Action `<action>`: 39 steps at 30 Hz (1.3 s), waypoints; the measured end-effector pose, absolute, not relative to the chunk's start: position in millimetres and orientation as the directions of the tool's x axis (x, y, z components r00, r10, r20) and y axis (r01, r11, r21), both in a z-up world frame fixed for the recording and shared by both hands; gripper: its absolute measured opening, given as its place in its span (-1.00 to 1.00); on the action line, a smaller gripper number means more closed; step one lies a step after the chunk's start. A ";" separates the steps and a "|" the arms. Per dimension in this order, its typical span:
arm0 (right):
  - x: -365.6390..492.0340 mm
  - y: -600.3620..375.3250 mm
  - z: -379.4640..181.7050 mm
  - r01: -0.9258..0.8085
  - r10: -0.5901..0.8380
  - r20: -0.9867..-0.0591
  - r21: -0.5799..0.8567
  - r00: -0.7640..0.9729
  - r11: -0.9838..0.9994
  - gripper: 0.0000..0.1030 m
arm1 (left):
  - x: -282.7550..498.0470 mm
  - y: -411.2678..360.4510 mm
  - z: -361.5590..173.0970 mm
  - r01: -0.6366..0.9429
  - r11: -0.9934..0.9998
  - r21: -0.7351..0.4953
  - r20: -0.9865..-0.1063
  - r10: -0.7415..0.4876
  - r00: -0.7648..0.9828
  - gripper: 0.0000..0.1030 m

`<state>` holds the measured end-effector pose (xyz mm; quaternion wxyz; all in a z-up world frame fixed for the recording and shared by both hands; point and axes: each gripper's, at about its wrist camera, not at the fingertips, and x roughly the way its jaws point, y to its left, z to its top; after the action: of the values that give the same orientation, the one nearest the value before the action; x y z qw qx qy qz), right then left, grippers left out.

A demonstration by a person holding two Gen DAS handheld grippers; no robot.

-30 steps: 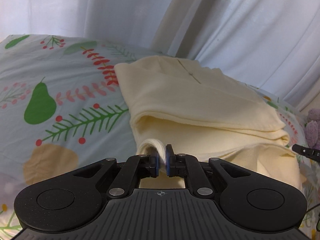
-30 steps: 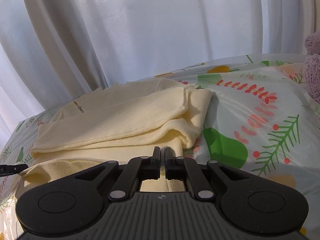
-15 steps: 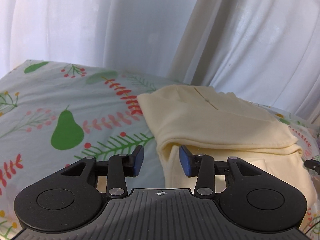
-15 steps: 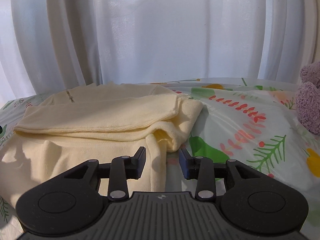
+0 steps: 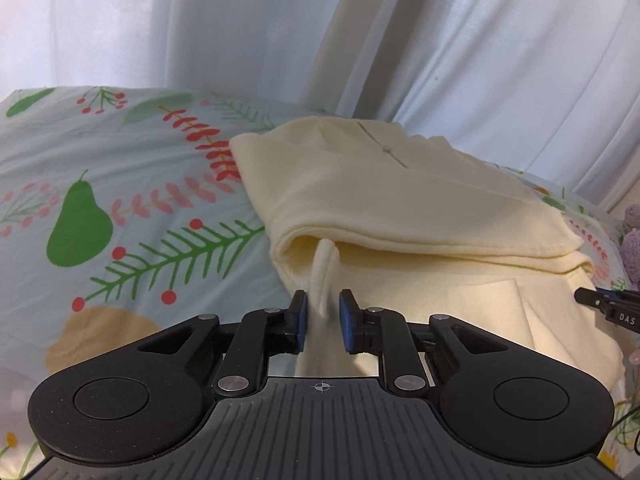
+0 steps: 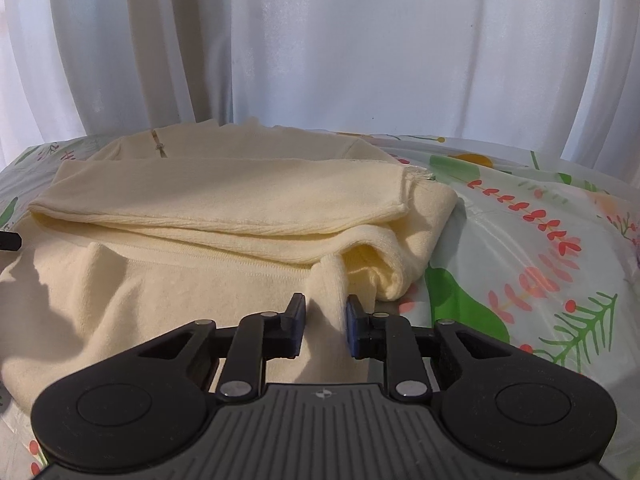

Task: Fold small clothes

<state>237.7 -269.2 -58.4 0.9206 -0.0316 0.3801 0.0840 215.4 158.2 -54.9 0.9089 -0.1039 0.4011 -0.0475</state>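
A cream garment (image 5: pixel 400 208) lies folded in layers on the printed sheet, also filling the right wrist view as the same cream garment (image 6: pixel 224 200). My left gripper (image 5: pixel 323 312) is at its near left corner; the jaws are closing around a raised ridge of cloth, with a gap still showing beside the right pad. My right gripper (image 6: pixel 326 312) is at the near right corner, jaws closing around a thicker ridge of cloth that fills most of the gap. The right gripper's tip (image 5: pixel 604 306) shows at the left view's right edge.
The bed sheet (image 5: pixel 120 208) has pears, red berries and green sprigs printed on it. White curtains (image 6: pixel 320 60) hang close behind the bed. A purple plush toy (image 5: pixel 632 240) sits at the bed's right side. Bare sheet lies to either side of the garment.
Both grippers let go of the cloth they pinched a second ago, opened wide, and have now narrowed again around ridges of the garment's near edge. The right gripper rolled and sank slightly.
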 end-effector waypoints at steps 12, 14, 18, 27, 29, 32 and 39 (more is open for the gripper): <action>225.5 -260.7 -43.3 -0.194 0.113 -0.647 -0.055 0.754 0.979 -0.86 | 214.6 151.2 -39.7 0.057 0.961 -0.271 -0.690 -0.236 0.684 -0.79; 225.6 -260.6 -42.5 -0.192 0.113 -0.646 -0.053 0.755 0.980 -0.86 | 219.8 148.7 -46.7 0.050 0.962 -0.268 -0.715 -0.233 0.659 -0.64; 226.5 -259.0 -44.9 -0.197 0.101 -0.655 -0.074 0.749 0.978 -0.86 | 224.8 145.7 -55.1 0.059 0.962 -0.266 -0.732 -0.242 0.637 -0.60; 221.9 -264.3 -12.4 -0.213 0.139 -0.612 -0.050 0.779 0.976 -0.87 | 214.7 150.2 3.9 0.134 0.965 -0.224 -0.643 -0.249 0.725 -0.83; 228.4 -268.2 1.2 -0.200 0.144 -0.579 -0.034 0.803 0.979 -0.87 | 221.4 154.9 24.5 0.142 0.964 -0.227 -0.592 -0.252 0.766 -0.83; 251.2 -270.1 12.5 -0.155 0.097 -0.532 -0.066 0.841 0.986 -0.88 | 247.5 158.3 42.8 0.137 0.970 -0.203 -0.543 -0.228 0.808 -0.83; 322.8 -262.3 16.5 -0.061 0.002 -0.481 -0.107 0.877 0.992 -0.88 | 318.9 135.6 47.2 0.103 0.990 -0.099 -0.510 -0.139 0.849 -0.83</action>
<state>322.8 -262.3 16.5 0.9669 -0.0597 0.2477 0.0163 318.9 135.6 47.2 0.9608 -0.0339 0.2677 -0.0631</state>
